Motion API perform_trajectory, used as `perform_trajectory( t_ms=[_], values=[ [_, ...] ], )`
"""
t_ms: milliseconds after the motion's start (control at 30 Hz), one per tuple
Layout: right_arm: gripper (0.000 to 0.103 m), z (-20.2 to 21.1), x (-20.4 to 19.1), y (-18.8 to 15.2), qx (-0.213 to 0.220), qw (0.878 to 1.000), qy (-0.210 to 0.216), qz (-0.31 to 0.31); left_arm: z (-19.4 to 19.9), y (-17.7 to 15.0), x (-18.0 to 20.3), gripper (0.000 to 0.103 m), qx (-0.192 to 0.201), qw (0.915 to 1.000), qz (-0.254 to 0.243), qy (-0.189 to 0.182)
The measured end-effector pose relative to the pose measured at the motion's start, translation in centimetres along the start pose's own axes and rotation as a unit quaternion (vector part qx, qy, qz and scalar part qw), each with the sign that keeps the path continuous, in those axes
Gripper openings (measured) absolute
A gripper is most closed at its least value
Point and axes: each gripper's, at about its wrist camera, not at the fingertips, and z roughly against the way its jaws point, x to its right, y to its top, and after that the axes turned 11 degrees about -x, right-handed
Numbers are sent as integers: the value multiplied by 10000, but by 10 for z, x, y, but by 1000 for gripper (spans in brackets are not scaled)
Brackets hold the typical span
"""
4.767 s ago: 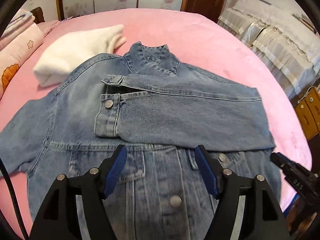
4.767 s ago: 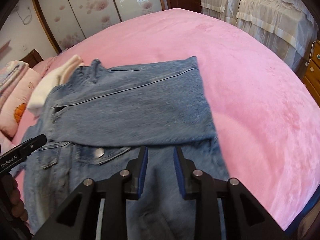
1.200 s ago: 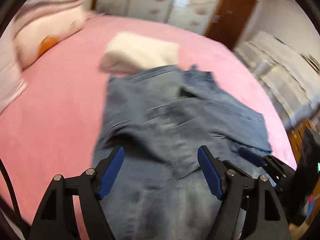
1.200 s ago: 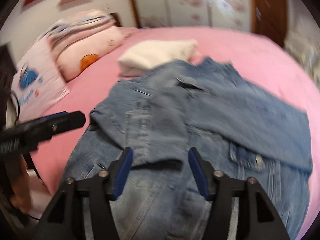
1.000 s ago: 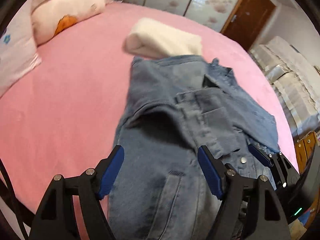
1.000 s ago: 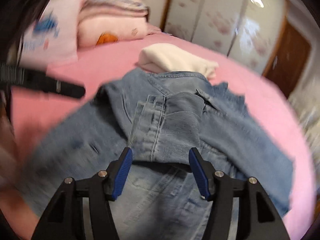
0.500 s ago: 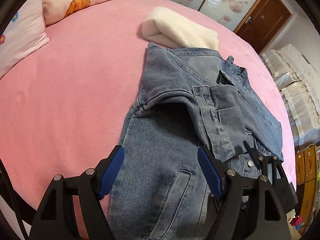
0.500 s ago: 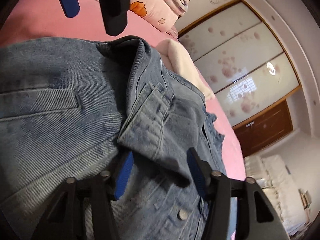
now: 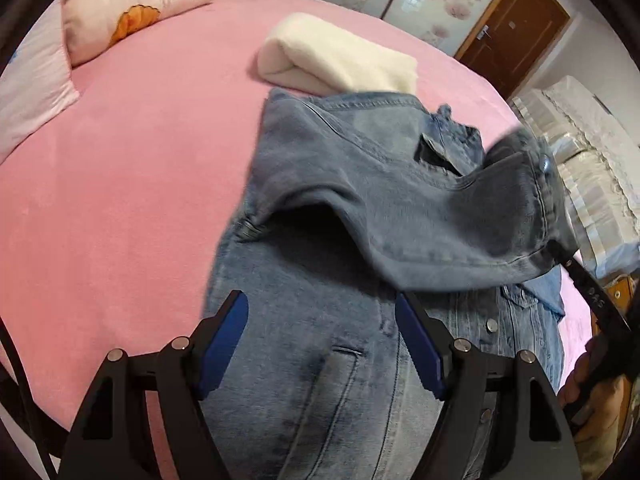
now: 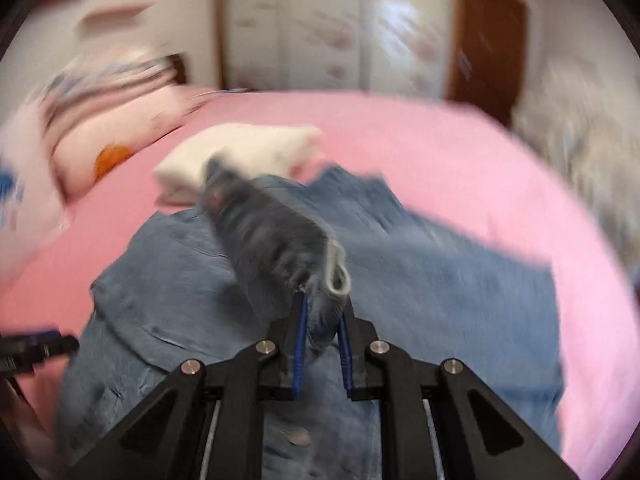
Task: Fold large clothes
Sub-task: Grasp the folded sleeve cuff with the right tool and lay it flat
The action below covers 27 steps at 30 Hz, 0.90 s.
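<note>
At the bottom of the left wrist view, the left gripper point(image 9: 320, 340) is hanging over the jean jacket point(image 9: 320, 380) with its two blue pads spread wide. Nothing is sitting between them. They are hovering above the front of the jacket, near a slit pocket point(image 9: 347, 351).

At the bottom of the right wrist view, the right gripper point(image 10: 323, 332) is squeezing its pads together, and a bunched bit of jean cloth is sitting between them. This cloth is the end of the sleeve point(image 10: 276, 240). The picture is very blurry here, so the edges are hard to make out.

In the left wrist view the same sleeve point(image 9: 460, 224) is lifted off the jacket and is stretching across to the right side of the frame. The right gripper's dark finger point(image 9: 588, 288) is pinching its cuff there. A bit of the person's hand point(image 9: 588, 392) is showing at the lower right edge.

The jacket is lying flat on the pink bed point(image 9: 120, 200), filling the middle and lower right of the frame. Its collar point(image 9: 448, 136) is pointing toward the far side.

Just behind the collar, a folded white blanket point(image 9: 340, 60) is lying on the bed, touching the top edge of the jacket.

Farther back, at the upper left, a pink pillow point(image 9: 132, 8) with an orange picture is resting. At the upper right a brown door point(image 9: 516, 24) is standing.
</note>
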Motion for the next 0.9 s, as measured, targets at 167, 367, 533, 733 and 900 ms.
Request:
perform_trajectory(
  t_ms=[167, 367, 533, 733, 900],
  values=[
    [34, -48, 46, -21, -1088, 9914, 579, -430, -15, -1, 12, 75, -215, 9997, -152, 13],
    [38, -62, 81, -13, -1057, 9774, 1553, -969, -16, 4, 13, 75, -166, 9998, -125, 59],
    [40, -78, 94, 3, -1108, 9594, 2314, -1172, -19, 9, 16, 75, -175, 9998, -92, 53],
    [8, -64, 80, 1, -1348, 9537, 2528, -913, -19, 8, 23, 75, -175, 9997, -178, 85],
    [7, -18, 47, 21, -717, 9751, 2092, -136, -13, 15, 25, 75, 32, 9995, -209, 236]
  ],
)
